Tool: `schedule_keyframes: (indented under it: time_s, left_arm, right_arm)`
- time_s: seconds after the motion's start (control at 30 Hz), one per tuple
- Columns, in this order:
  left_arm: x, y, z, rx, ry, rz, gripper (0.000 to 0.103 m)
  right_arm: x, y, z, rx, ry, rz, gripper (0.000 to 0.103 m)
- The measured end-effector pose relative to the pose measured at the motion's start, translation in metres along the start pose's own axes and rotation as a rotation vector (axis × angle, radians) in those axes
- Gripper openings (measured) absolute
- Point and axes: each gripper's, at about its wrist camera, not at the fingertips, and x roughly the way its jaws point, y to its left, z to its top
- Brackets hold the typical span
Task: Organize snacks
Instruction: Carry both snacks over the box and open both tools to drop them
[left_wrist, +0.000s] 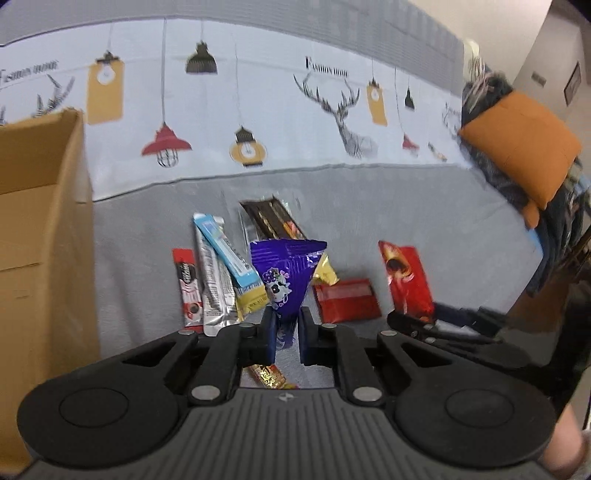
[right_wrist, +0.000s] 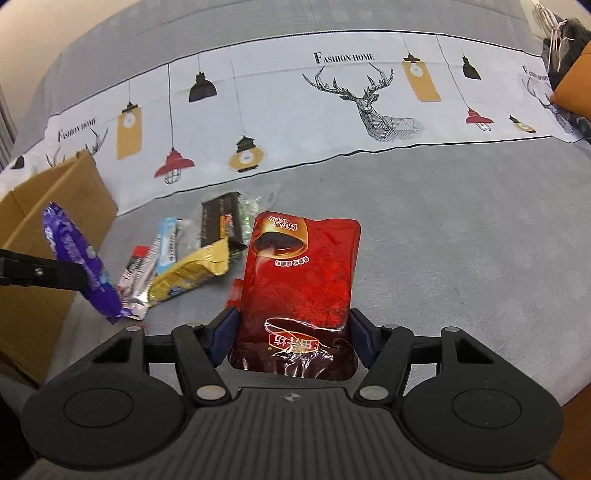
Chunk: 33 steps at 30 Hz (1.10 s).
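Observation:
My left gripper (left_wrist: 287, 325) is shut on a purple snack packet (left_wrist: 284, 275) and holds it above the grey bed cover; the packet also shows in the right wrist view (right_wrist: 79, 264). My right gripper (right_wrist: 293, 332) is shut on a flat red pouch (right_wrist: 301, 273), also seen in the left wrist view (left_wrist: 404, 278). A pile of snacks lies on the cover: a blue-and-silver bar (left_wrist: 225, 251), a red-and-white stick (left_wrist: 188, 288), a dark chocolate pack (left_wrist: 271, 219), a yellow pack (right_wrist: 192, 275), and a red packet (left_wrist: 347, 304).
An open cardboard box (left_wrist: 40, 229) stands at the left, also in the right wrist view (right_wrist: 55, 206). An orange cushion (left_wrist: 524, 144) and dark clothes lie at the far right. A gold-red wrapper (left_wrist: 271, 376) lies under the left gripper.

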Motion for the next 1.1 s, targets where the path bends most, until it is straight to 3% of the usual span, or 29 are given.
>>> schedule_keyframes:
  time_s: [0.2, 0.3, 0.4, 0.47, 0.57, 0.63, 0.8, 1.0, 1.1]
  left_arm:
    - [-0.046, 0.010, 0.001, -0.017, -0.079, -0.012, 0.012]
    - [-0.060, 0.022, 0.004, -0.085, -0.085, -0.046, 0.011]
    - [-0.088, 0.035, 0.012, -0.136, -0.140, -0.069, 0.011]
    - [-0.110, 0.042, 0.017, -0.142, -0.168, -0.046, 0.011]
    - [-0.140, 0.047, 0.022, -0.126, -0.146, 0.124, 0.011]
    - [-0.160, 0.051, 0.022, -0.109, -0.141, 0.186, 0.011]
    - [-0.218, 0.074, 0.013, -0.113, -0.221, 0.209, 0.011]
    - [-0.295, 0.099, -0.002, -0.095, -0.383, 0.258, 0.011]
    - [-0.313, 0.114, -0.007, -0.100, -0.416, 0.264, 0.011]
  right_arm:
    - [-0.025, 0.030, -0.009, -0.051, -0.055, -0.004, 0.066]
    - [-0.031, 0.043, -0.017, -0.053, -0.045, 0.008, 0.066]
    - [-0.047, 0.064, -0.017, -0.083, -0.054, 0.028, 0.066]
    - [-0.064, 0.086, -0.012, -0.113, -0.081, 0.051, 0.066]
    - [-0.088, 0.123, 0.003, -0.122, -0.129, 0.120, 0.066]
    - [-0.104, 0.150, 0.016, -0.131, -0.170, 0.174, 0.066]
    - [-0.139, 0.216, 0.045, -0.179, -0.245, 0.298, 0.066]
    - [-0.167, 0.277, 0.063, -0.244, -0.282, 0.386, 0.066]
    - [-0.171, 0.304, 0.067, -0.294, -0.287, 0.408, 0.066]
